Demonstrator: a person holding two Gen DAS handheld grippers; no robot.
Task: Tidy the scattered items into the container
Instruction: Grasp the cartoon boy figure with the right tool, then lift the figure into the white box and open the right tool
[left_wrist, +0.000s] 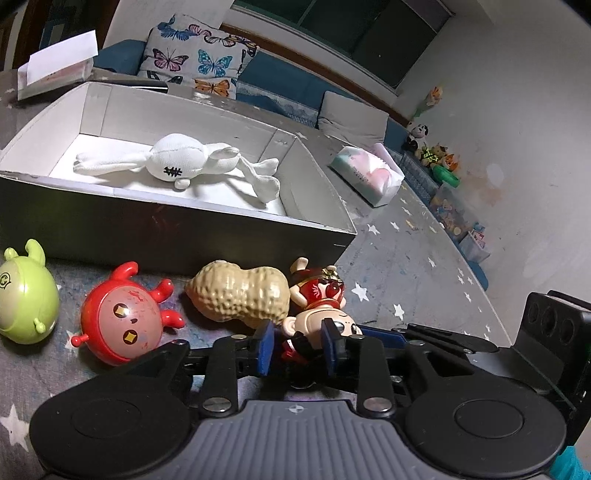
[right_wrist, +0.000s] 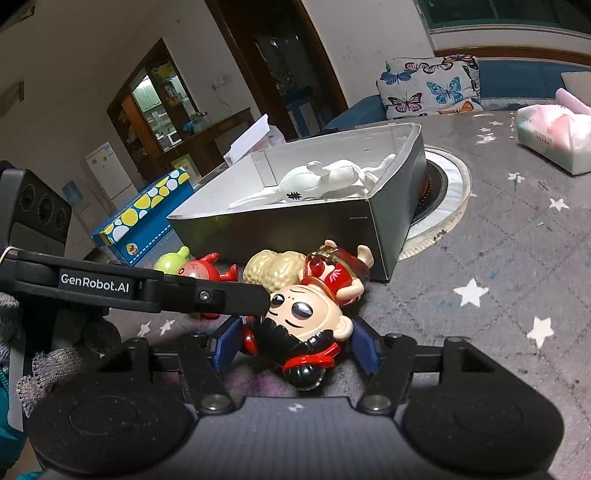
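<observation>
1. Your left gripper (left_wrist: 298, 345) has its blue pads against both sides of the cartoon figurine's (left_wrist: 317, 317) head on the starred grey table cover (left_wrist: 406, 266).
2. Your right gripper (right_wrist: 295, 345) is spread wide around the same figurine.
3. Left to right: green alien toy (left_wrist: 27, 295), red round toy (left_wrist: 123, 319), plastic peanut (left_wrist: 240, 291), figurine.
4. Behind them, the box (left_wrist: 177, 229) holds a white plush doll (left_wrist: 181, 162).

Setting: a home living room. Evidence: blue sofa (left_wrist: 280, 85) with a butterfly-print cushion (left_wrist: 199, 59); dark wooden cabinet (right_wrist: 162, 107) with glass doors; white refrigerator (right_wrist: 107, 173); stuffed toys (left_wrist: 436, 155) lined along the wall; tissue pack (left_wrist: 369, 173) near the surface's far edge; star-patterned grey cloth (right_wrist: 498, 266) covering the surface.
</observation>
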